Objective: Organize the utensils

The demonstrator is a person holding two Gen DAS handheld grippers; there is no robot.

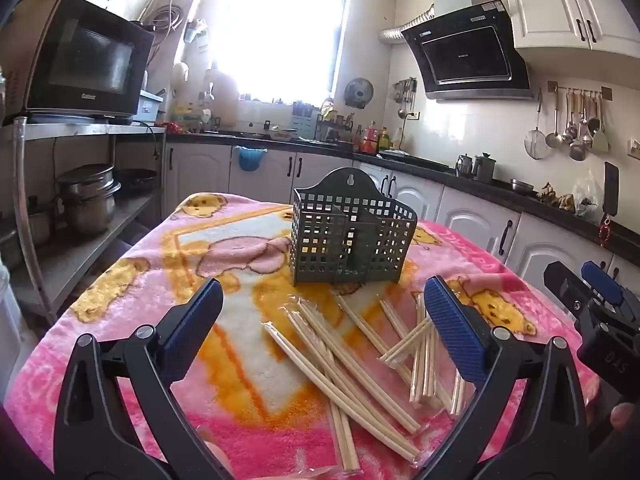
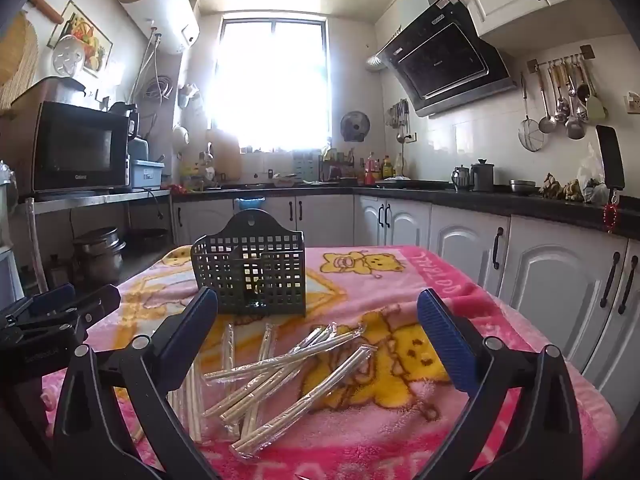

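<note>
Several pairs of wooden chopsticks in clear wrappers (image 1: 352,364) lie scattered on a pink cartoon blanket (image 1: 120,320); they also show in the right wrist view (image 2: 280,376). A dark grey perforated utensil caddy (image 1: 350,232) stands upright behind them, also in the right wrist view (image 2: 250,272). My left gripper (image 1: 324,300) is open and empty above the chopsticks. My right gripper (image 2: 318,308) is open and empty, also above the chopsticks. Each gripper shows at the other view's edge: the right gripper (image 1: 592,296), the left gripper (image 2: 60,304).
The blanket covers a small table (image 2: 520,340) with rounded edges. A metal shelf with a microwave (image 1: 84,64) and pots (image 1: 88,196) stands left. White cabinets (image 2: 540,272) and a dark counter run along the back and right.
</note>
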